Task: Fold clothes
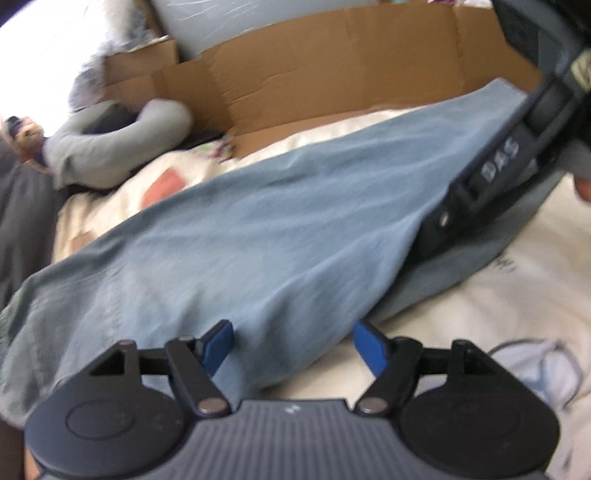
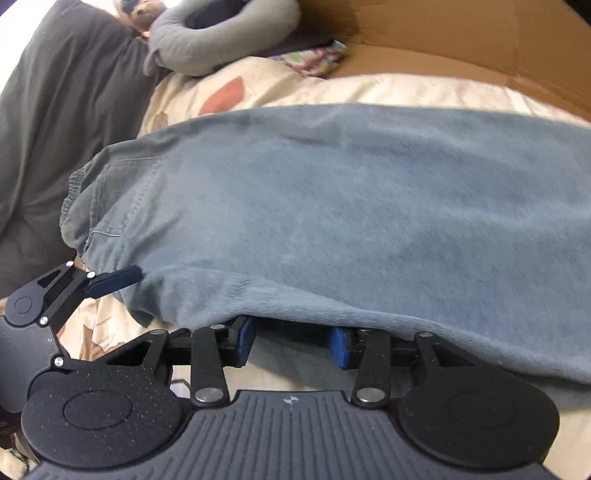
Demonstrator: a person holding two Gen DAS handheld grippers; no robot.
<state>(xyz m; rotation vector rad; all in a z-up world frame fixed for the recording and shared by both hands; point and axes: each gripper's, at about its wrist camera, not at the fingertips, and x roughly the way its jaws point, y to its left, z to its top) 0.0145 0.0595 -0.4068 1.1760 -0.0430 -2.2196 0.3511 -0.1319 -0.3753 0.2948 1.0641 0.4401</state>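
Observation:
A pair of light blue trousers (image 1: 258,229) lies lengthwise on a cream bedspread (image 1: 480,325); it also shows in the right wrist view (image 2: 332,206), waistband and pocket to the left. My left gripper (image 1: 293,345) is open, its blue pads either side of the trousers' near edge. It also shows at the left edge of the right wrist view (image 2: 110,280). My right gripper (image 2: 293,345) is open, its pads tucked under the trousers' near fold. Its body shows in the left wrist view (image 1: 491,173), under the cloth.
A cardboard sheet (image 1: 332,66) stands along the far side of the bed. A grey curved pillow (image 2: 221,33) lies at the far left, next to a dark grey blanket (image 2: 55,110). The bedspread has red and beige leaf prints (image 2: 221,96).

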